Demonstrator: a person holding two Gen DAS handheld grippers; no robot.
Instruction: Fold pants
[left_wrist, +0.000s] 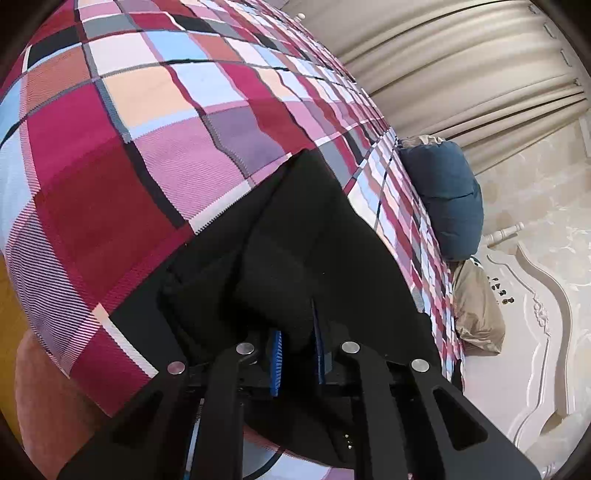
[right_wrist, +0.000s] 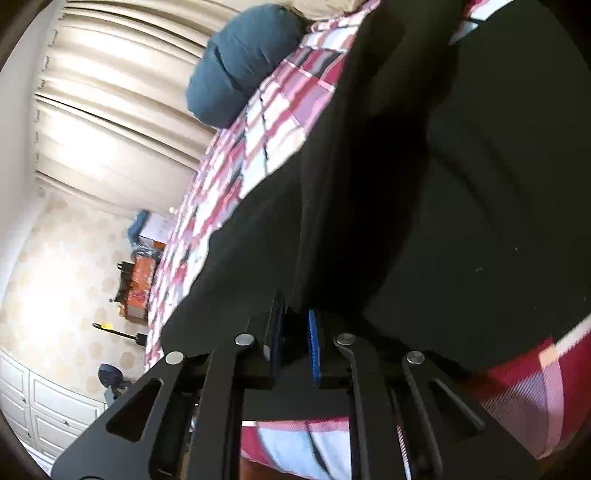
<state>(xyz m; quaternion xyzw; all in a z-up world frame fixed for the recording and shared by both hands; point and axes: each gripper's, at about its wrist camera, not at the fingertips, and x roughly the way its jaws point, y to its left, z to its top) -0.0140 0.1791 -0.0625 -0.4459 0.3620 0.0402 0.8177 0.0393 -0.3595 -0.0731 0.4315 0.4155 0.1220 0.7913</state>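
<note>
Left wrist view: black pants (left_wrist: 295, 240) lay on plaid bedspread (left_wrist: 110, 166), bunched edge pinched between blue pads of left hand-held gripper (left_wrist: 297, 332); blue pillow (left_wrist: 447, 199) beyond at bed's edge. Right wrist view: beige curtains (right_wrist: 110, 92) at left, then pants fabric clamped in right hand-held gripper (right_wrist: 295, 325).
</note>
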